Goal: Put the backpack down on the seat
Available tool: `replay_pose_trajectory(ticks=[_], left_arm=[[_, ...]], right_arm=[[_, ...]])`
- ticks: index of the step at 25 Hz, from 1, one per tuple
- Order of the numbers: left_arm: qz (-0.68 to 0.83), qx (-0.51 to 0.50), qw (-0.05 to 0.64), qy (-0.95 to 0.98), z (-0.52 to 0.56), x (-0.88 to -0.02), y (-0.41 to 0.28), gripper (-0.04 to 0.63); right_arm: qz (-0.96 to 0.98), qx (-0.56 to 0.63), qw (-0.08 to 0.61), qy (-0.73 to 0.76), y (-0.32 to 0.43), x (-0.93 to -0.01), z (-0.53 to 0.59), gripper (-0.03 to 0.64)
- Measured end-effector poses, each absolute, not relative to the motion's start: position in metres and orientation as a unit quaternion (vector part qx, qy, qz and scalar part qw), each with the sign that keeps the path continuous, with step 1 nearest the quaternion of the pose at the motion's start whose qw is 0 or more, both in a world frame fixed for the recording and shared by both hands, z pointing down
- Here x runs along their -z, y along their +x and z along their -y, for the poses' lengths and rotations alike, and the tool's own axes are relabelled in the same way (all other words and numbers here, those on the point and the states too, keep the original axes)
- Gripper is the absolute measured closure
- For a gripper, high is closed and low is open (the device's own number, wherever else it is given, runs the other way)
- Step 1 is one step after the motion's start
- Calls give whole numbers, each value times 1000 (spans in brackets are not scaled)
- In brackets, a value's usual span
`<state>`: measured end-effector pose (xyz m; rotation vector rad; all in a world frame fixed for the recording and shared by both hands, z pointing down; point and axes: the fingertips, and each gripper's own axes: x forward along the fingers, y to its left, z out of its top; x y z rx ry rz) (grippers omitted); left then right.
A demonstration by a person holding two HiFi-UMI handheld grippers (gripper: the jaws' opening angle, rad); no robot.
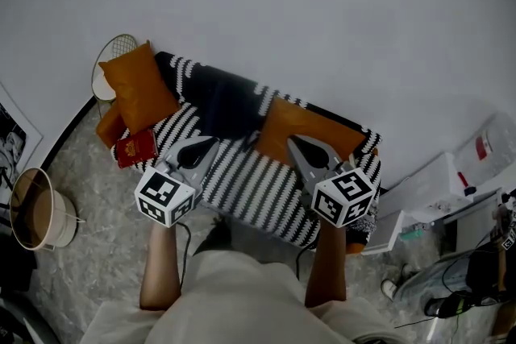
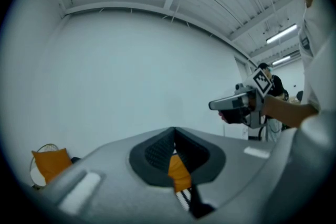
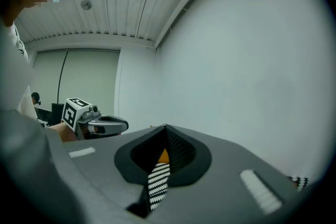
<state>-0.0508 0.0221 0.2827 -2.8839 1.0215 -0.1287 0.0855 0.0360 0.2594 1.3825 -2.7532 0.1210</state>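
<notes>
In the head view, the left gripper [image 1: 208, 142] sits at lower left of centre and the right gripper [image 1: 297, 140] at lower right of centre, each held over the front of the seat [image 1: 258, 191], a sofa under a black-and-white striped cover. Seen from its own view, the left gripper [image 2: 174, 132] has its fingers [image 2: 151, 152] pressed together with nothing between them; only a sliver of orange and stripes shows behind the tips. The right gripper [image 3: 166, 128] likewise has its fingers [image 3: 182, 153] pressed together and empty. A dark, soft mass that looks to be the backpack [image 1: 222, 102] lies at the back of the seat in the middle of the frame, apart from both grippers, between an orange cushion [image 1: 139, 86] to the left and another orange cushion [image 1: 310, 127] to the right. A red flat thing [image 1: 135, 147] lies at the seat's left end. A pale pail [image 1: 39, 209] stands on the floor at far left.
</notes>
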Motion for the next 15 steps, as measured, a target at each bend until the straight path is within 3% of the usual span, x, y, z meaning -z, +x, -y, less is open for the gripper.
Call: replay_pose_trajectory(ticks=[15], left_arm=[[-326,43,36,-944,-37,-283,-45,591]], right_arm=[[887,-35,22,459,85,-260,-44,611]])
